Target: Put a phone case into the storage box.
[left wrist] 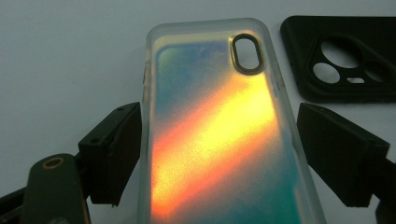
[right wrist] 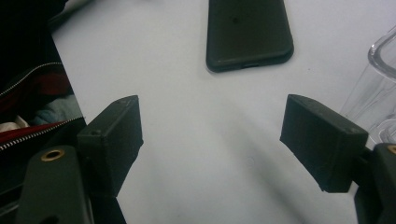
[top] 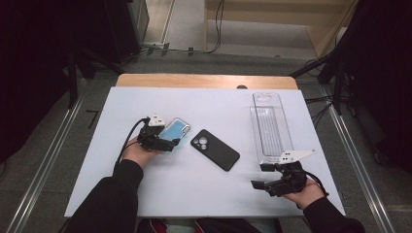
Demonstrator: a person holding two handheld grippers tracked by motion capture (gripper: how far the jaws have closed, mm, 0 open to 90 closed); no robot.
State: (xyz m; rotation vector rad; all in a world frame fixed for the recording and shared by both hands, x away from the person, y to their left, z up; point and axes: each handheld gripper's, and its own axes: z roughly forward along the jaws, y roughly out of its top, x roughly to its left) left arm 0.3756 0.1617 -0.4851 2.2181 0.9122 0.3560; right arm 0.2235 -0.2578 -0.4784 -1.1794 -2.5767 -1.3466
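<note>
Left gripper [top: 167,142], held low over the white table [top: 194,194] in a hand [top: 138,154] whose dark-sleeved forearm enters from the seven o'clock corner of the high view, points toward two o'clock with its jaws set astride an iridescent phone case [top: 175,129]. Its own view shows the case [left wrist: 219,135] between the two black jaws; the left one sits just beside the case's edge and the right one stands slightly off it, and whether either presses cannot be told. No earlier frame is on hand. The case lies flat, left of the table's centre, its long axis running from eight to two o'clock in the high view, the camera cutout [left wrist: 247,53] at the far end, away from the gripper.

Right gripper [top: 265,175] rests near the table's five o'clock corner, its hand [top: 303,191] turned so the jaws aim toward nine o'clock; they stand wide with bare table between them.

A black phone case [top: 215,149] lies at the centre, well apart from both grippers. A clear plastic tray [top: 269,124] stretches toward twelve o'clock, just beyond the right gripper.
</note>
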